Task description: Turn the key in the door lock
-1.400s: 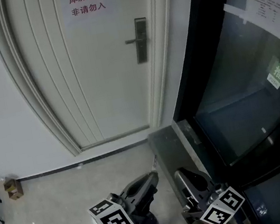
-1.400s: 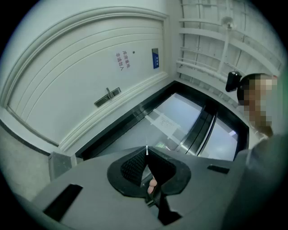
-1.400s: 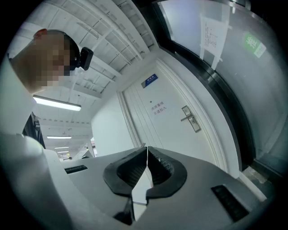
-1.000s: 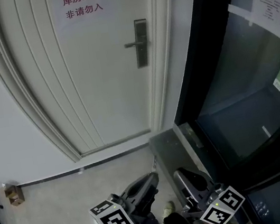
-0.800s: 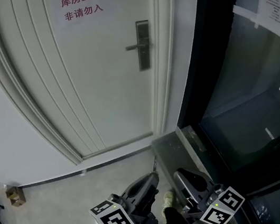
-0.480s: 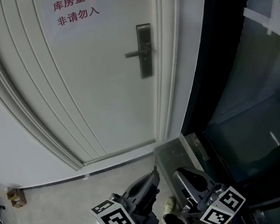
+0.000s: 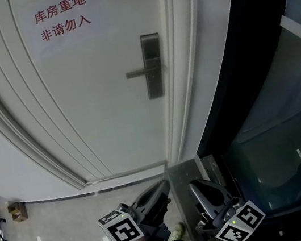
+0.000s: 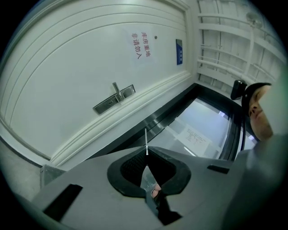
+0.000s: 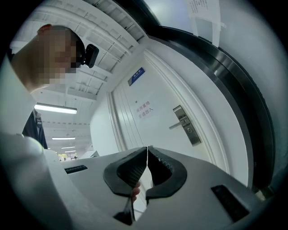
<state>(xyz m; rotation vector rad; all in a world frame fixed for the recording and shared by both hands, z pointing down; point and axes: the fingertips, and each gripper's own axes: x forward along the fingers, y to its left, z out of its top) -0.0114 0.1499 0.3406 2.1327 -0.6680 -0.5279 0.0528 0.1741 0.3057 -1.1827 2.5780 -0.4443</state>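
Head view, left to right. Floor: a small box stands at the wall's foot, its contents not visible; open tiles lie between it and the grippers. Door, shut, carries a red-lettered sign; the lock plate and lever handle sit near its right edge, beside the frame. Left gripper: jaws clenched on a thin key, low and well apart from the lock. Right gripper: jaws pressed together on nothing. A dark glass panel bounds the right.
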